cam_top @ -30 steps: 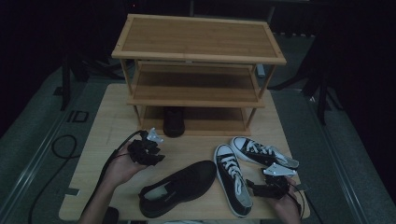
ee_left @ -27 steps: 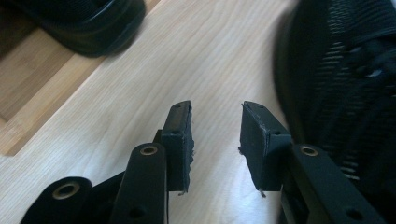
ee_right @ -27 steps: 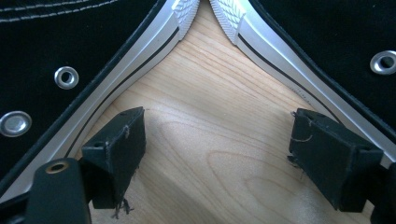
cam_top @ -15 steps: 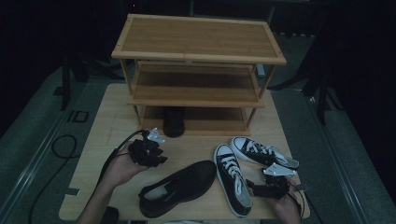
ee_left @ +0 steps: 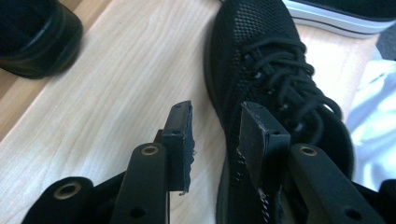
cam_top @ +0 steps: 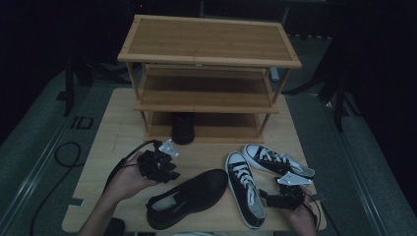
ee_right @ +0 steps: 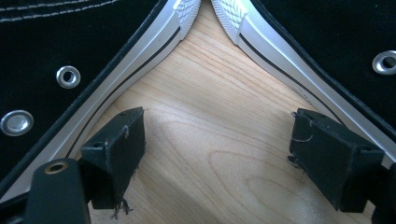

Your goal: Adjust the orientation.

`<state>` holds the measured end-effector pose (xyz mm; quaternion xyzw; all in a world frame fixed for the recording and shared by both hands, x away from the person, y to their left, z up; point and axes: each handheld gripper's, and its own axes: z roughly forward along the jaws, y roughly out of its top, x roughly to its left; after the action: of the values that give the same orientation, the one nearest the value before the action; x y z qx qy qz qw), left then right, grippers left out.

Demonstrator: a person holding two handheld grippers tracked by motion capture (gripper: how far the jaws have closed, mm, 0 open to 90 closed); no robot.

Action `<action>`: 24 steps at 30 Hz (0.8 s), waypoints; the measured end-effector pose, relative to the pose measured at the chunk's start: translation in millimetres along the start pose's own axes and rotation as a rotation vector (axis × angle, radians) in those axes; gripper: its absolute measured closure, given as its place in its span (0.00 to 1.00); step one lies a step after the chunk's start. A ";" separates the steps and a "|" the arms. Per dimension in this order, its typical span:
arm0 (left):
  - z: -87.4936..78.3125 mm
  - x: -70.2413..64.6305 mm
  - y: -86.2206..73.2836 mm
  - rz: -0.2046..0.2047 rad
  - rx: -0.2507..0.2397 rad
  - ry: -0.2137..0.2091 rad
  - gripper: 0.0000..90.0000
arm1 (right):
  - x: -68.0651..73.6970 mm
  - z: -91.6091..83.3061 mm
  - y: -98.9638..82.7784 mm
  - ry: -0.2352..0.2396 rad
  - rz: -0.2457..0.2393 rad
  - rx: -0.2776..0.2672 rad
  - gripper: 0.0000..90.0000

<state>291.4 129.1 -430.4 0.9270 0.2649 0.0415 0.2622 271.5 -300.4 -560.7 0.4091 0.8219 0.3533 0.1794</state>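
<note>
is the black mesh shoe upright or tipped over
Upright: the mesh shoe rests sole down on the table, laces up and opening showing.

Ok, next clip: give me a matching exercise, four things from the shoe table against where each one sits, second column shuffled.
Things:
1. black mesh shoe
2. dark shoe
3. pair of sneakers
4. right tool

Places:
A. on the lowest shelf of the wooden rack
B. lying on the table just beside the left tool
C. on the table's right half, toes meeting in a V
D. low at the table's near right corner, open, pointing into that V

Pairs: 1-B, 2-A, 3-C, 4-D
</note>
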 end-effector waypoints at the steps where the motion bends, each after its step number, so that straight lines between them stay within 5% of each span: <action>1: 0.0 0.0 0.0 0.000 0.000 0.000 0.72 | 0.0 0.0 0.0 0.000 0.000 0.000 0.20; 18: -10.5 -19.7 -5.4 0.059 0.074 -0.074 0.71 | 0.4 -0.1 0.0 0.001 0.004 0.002 0.20; 24: 9.4 -26.7 -8.1 0.083 0.146 -0.073 0.73 | 0.2 -0.1 -0.1 0.001 0.001 0.002 0.20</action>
<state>266.8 116.9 -440.9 0.9548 0.2185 -0.0011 0.2014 271.3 -300.2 -560.7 0.4098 0.8220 0.3528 0.1785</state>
